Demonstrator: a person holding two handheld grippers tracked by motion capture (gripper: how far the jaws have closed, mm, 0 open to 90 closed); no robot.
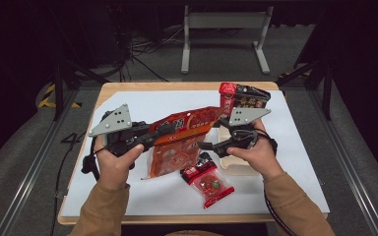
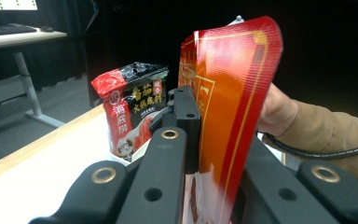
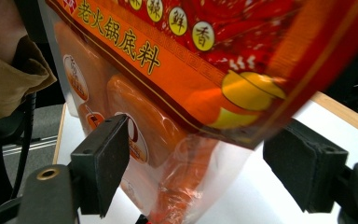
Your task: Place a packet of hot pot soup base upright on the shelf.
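White-covered table (image 1: 285, 162): left gripper (image 1: 150, 139) clamps the orange pouch (image 1: 177, 147) aloft so the wide-open, empty right gripper (image 1: 211, 135) can approach its right end.

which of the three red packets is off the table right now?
The big orange-red pouch: the left gripper is clamped on it. The dark-topped packet and small clear packet rest on the table.

Orange pouch (image 3: 177, 60): "老火锅底料" is read along its band, with "鲜香" in yellow circles.
Red-and-black packet (image 2: 133, 109): "火锅底料" is read.
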